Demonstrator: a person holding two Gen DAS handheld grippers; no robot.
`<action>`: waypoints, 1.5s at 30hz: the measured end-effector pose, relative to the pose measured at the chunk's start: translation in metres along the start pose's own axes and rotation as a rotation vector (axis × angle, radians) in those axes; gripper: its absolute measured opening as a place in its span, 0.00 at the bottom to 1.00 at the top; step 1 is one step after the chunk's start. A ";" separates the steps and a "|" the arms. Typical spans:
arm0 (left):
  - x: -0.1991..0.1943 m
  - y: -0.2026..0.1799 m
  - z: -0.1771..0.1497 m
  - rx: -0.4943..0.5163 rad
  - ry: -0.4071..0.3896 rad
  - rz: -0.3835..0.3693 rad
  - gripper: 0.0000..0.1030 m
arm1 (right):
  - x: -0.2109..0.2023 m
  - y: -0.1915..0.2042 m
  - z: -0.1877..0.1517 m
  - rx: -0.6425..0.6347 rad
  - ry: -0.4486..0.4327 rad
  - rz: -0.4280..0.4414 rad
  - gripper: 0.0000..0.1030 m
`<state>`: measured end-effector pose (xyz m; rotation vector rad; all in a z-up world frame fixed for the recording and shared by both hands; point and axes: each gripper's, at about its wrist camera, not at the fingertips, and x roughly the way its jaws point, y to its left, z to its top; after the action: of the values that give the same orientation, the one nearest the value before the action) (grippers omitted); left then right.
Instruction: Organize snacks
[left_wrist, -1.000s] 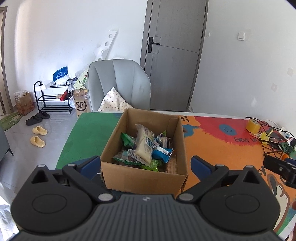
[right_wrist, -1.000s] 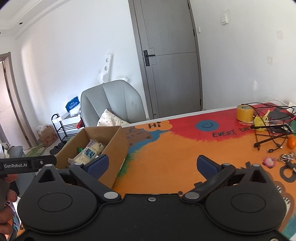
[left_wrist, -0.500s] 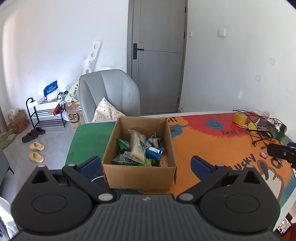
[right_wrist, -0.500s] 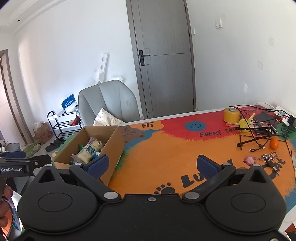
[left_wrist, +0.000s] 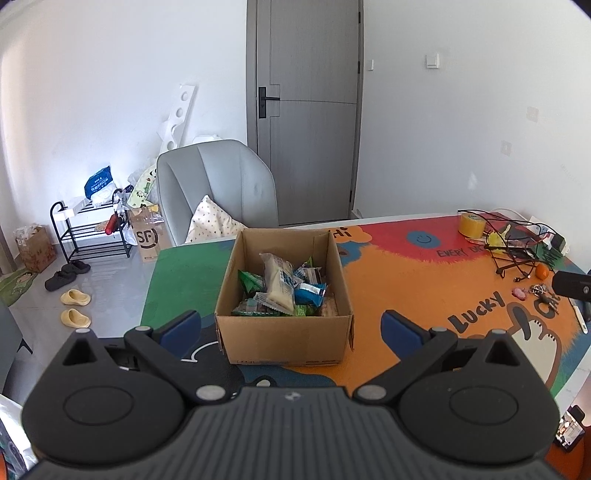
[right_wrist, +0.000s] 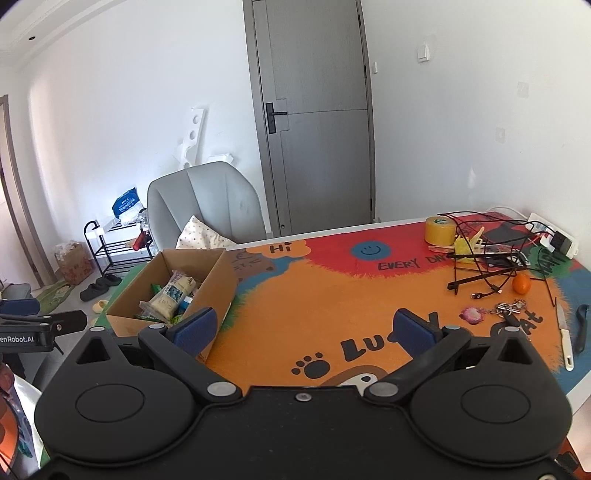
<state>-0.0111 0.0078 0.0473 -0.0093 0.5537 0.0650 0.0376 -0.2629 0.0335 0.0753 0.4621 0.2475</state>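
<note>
An open cardboard box (left_wrist: 284, 343) stands on the colourful table mat, holding several snack packets, among them a pale bread pack (left_wrist: 277, 284), green packets (left_wrist: 251, 280) and a blue one (left_wrist: 308, 291). My left gripper (left_wrist: 291, 325) is open and empty, held back from the box's near side. My right gripper (right_wrist: 304, 326) is open and empty above the orange part of the mat; the box (right_wrist: 147, 291) lies to its left with the bread pack (right_wrist: 171, 295) showing.
At the table's right end lie a yellow tape roll (right_wrist: 439, 229), tangled black cables (right_wrist: 491, 251), an orange (right_wrist: 521, 283), keys (right_wrist: 511, 308) and a white knife (right_wrist: 565, 332). A grey chair (left_wrist: 218, 192) stands behind the table, with a shoe rack (left_wrist: 88, 229) on the floor at left.
Both grippers have pulled back and up from the table, so the box looks smaller and farther. Both stay open and empty.
</note>
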 end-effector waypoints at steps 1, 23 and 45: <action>-0.002 0.001 0.000 0.003 -0.001 -0.002 1.00 | -0.002 0.001 0.000 -0.007 -0.004 0.000 1.00; -0.008 0.006 -0.007 0.007 0.011 -0.032 1.00 | -0.004 0.001 -0.003 -0.013 0.023 0.012 1.00; -0.005 0.006 -0.007 -0.001 0.023 -0.035 1.00 | -0.001 0.001 -0.005 -0.013 0.046 0.011 1.00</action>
<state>-0.0196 0.0133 0.0441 -0.0207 0.5766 0.0309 0.0349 -0.2624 0.0295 0.0591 0.5062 0.2638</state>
